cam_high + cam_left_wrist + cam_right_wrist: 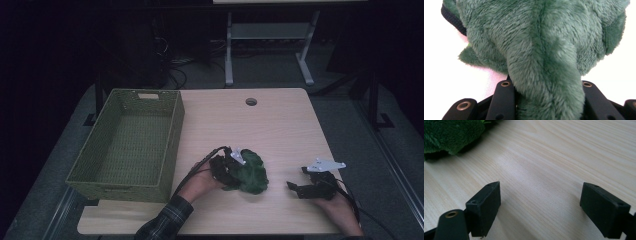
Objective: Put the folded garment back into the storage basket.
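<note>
Plush fills the gap between the jaws of our left gripper: we have closed them onto a fold of the green plush toy, and in the left gripper view the fuzzy fabric bulges up and over both black jaws, which press it from either side. A dark knitted edge shows at the toy's far upper corner in that view. From above, we see the toy lying on the table right at the gripper's tip, spreading away from it toward our right hand.

Our right gripper rests on the tabletop well apart from the toy, with its jaws standing wide and only bare wood grain between them. In the right gripper view a bit of the toy sits ahead of the jaws and off to one side, not touching them.

Beyond our left gripper, on the side away from the right one, stands the green woven basket, set near the table's edge. We see nothing inside it; its woven floor lies bare.
</note>
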